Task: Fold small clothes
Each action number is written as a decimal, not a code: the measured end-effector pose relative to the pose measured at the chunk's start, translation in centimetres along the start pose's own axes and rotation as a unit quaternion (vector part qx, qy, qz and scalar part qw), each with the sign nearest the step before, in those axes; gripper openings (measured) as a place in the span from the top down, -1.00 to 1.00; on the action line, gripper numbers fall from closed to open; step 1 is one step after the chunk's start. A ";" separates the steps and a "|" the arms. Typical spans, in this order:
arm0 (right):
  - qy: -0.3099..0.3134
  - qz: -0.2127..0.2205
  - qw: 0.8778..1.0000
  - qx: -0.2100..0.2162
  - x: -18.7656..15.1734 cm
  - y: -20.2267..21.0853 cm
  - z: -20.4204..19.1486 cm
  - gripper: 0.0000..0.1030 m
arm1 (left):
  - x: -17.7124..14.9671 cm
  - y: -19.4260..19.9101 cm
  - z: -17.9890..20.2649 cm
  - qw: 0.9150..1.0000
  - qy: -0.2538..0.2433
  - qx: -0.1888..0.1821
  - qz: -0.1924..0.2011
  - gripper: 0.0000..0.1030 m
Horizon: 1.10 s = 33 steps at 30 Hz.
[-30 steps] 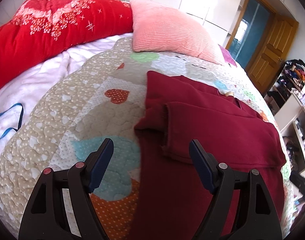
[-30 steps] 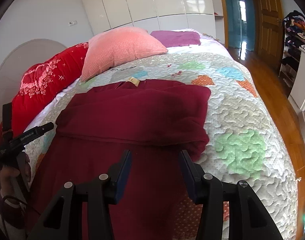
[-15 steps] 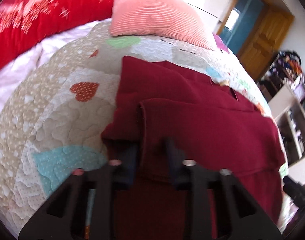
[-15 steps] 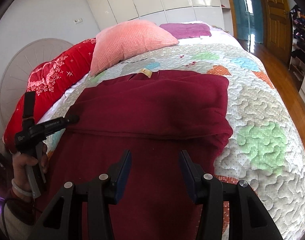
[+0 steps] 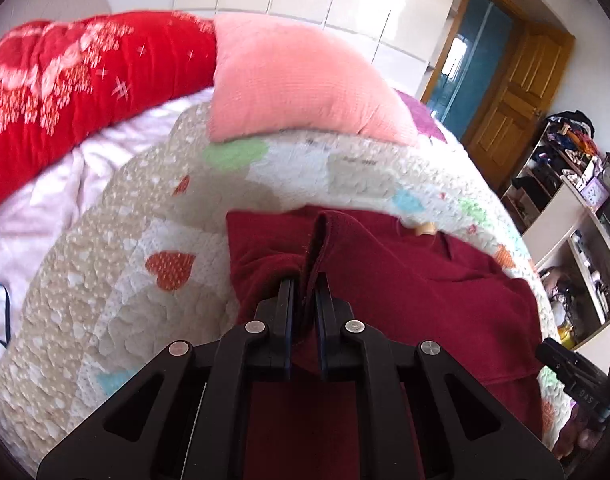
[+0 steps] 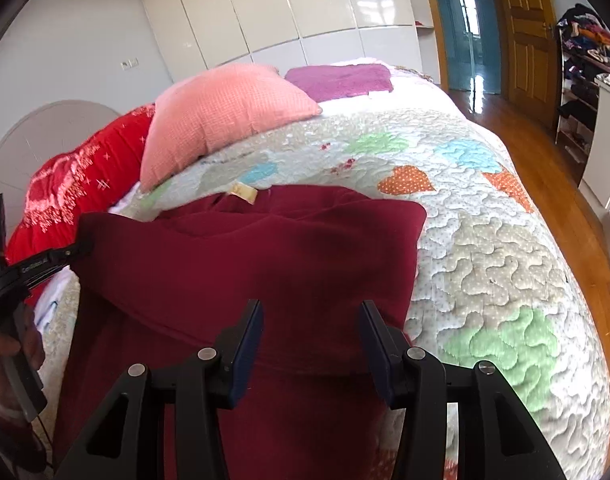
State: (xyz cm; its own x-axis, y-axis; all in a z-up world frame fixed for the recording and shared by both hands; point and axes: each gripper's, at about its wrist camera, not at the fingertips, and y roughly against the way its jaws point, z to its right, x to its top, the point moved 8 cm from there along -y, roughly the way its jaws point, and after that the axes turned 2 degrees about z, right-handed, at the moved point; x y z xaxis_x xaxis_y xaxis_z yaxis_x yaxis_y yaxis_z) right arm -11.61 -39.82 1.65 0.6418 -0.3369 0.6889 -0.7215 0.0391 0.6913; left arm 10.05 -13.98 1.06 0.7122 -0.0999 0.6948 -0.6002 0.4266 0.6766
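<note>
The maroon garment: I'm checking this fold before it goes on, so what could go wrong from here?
1. The left gripper pinches only a thin ridge at the edge of the maroon garment; it may slip out when lifted.
2. The right gripper is open above the cloth, holding nothing, so a one-sided pull could skew the fold.
3. Dragging might rumple the quilt.

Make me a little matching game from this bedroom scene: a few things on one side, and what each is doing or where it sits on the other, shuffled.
Things:
1. left gripper
2. right gripper
3. pink pillow
4. purple cloth

States or places:
A. open, holding nothing
B. flat at the head of the bed, beside the pillow
C. shut on a fold of the maroon garment
D. leaning against the red blanket

Pairs: 1-C, 2-A, 3-D, 4-B
</note>
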 end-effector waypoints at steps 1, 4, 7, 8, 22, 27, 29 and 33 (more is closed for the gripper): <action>-0.001 -0.006 1.000 0.001 -0.2 -0.3 0.1 0.09 | -0.6 -0.2 -0.2 1.000 -0.003 0.001 -0.008 0.85; 0.013 -0.016 1.000 -0.001 -0.7 -1.0 0.1 0.07 | -2.1 -0.2 -0.8 1.000 -0.022 0.020 -0.009 0.82; 0.035 -0.031 0.999 -0.015 -1.2 -1.3 -0.1 0.07 | -3.1 -1.5 -2.0 0.999 -0.009 0.034 -0.032 0.70; 0.033 -0.024 0.999 -0.012 -1.1 -0.7 -0.3 0.07 | -3.3 -1.8 -2.4 0.999 0.000 0.034 -0.041 0.63; 0.036 0.005 0.999 0.014 -2.3 5.4 0.2 -0.09 | -6.4 4.5 -5.1 0.996 0.058 0.061 -0.035 0.26; 0.025 0.017 0.999 0.026 -4.7 11.3 1.6 -0.19 | -9.3 8.4 -4.1 0.997 0.027 0.077 -0.017 -0.05; 0.017 0.006 0.999 0.048 -6.7 13.2 1.9 -0.29 | -10.6 9.7 -3.4 0.996 0.013 0.084 -0.012 -0.06; 0.033 -0.030 0.996 0.072 -11.5 15.1 1.7 -0.34 | -13.1 11.2 -2.7 0.995 -0.009 0.096 -0.020 -0.06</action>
State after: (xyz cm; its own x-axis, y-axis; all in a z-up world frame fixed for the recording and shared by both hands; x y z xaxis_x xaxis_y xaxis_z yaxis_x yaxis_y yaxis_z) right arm -30.36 -36.97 3.80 0.6967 -0.2709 0.6642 -0.7087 -0.1166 0.6958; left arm -4.99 -5.51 -1.10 0.7314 -0.1313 0.6692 -0.6311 0.2416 0.7371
